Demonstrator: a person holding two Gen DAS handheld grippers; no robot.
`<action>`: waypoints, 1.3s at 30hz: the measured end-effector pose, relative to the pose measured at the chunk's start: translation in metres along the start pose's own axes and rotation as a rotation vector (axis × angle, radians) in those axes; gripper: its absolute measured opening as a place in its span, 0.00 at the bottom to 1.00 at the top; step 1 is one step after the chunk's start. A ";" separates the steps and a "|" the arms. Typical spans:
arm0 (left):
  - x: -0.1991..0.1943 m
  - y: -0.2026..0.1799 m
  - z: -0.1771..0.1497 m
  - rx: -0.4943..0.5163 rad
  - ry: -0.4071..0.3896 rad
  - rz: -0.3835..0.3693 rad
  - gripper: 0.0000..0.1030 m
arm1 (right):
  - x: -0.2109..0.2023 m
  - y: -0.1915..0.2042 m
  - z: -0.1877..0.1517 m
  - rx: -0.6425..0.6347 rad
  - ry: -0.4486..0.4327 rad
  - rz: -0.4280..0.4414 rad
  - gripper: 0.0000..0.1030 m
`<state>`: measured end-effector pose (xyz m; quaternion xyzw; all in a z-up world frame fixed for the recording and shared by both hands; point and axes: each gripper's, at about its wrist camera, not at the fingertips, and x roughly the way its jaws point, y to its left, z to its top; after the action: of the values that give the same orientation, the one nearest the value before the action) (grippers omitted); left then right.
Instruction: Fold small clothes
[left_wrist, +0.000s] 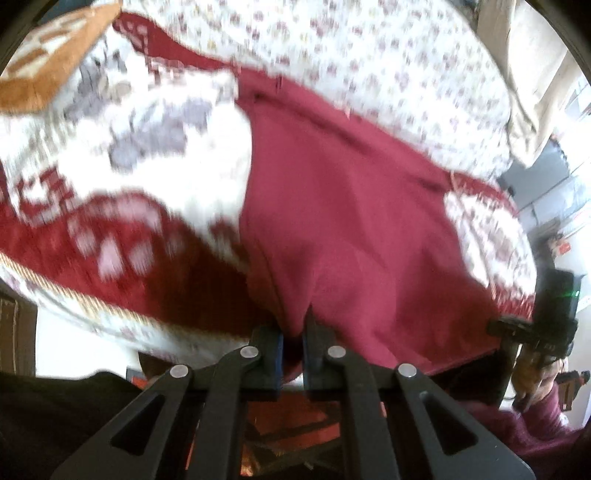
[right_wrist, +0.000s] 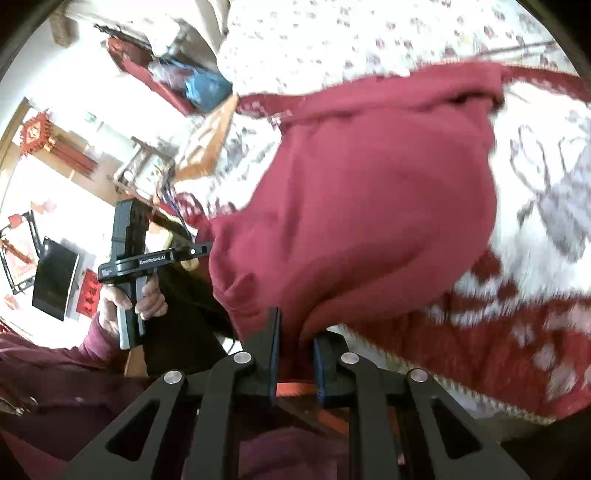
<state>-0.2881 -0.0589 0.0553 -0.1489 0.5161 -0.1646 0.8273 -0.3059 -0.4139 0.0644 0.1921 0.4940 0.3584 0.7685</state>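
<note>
A plain dark-red garment (left_wrist: 332, 221) lies on a red-and-white patterned blanket (left_wrist: 110, 251) over a bed. My left gripper (left_wrist: 293, 332) is shut on the garment's near edge. My right gripper (right_wrist: 295, 332) is shut on another part of the same garment (right_wrist: 369, 206), which bunches up from the jaws. The left gripper's body (right_wrist: 136, 258) shows in the right wrist view, held in a hand at the left. The right gripper's body (left_wrist: 532, 328) shows at the right edge of the left wrist view. Both views are blurred.
A floral white bedsheet (left_wrist: 388, 66) covers the bed beyond the blanket. A brown-and-white cushion (left_wrist: 48, 62) lies at the far left. The blanket has a grey deer pattern (right_wrist: 561, 206). Room furniture and red wall decorations (right_wrist: 40, 133) show to the left of the bed.
</note>
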 end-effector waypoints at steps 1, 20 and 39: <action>-0.004 -0.002 0.007 -0.001 -0.021 -0.004 0.07 | -0.003 0.001 0.005 -0.003 -0.019 0.001 0.16; -0.003 -0.041 0.157 0.072 -0.276 0.075 0.07 | -0.043 -0.025 0.133 -0.010 -0.339 -0.071 0.15; 0.142 -0.011 0.281 -0.045 -0.200 0.170 0.09 | 0.052 -0.174 0.270 0.243 -0.275 -0.211 0.20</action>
<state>0.0226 -0.1080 0.0648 -0.1388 0.4455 -0.0667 0.8819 0.0126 -0.4765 0.0375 0.2777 0.4416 0.1841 0.8330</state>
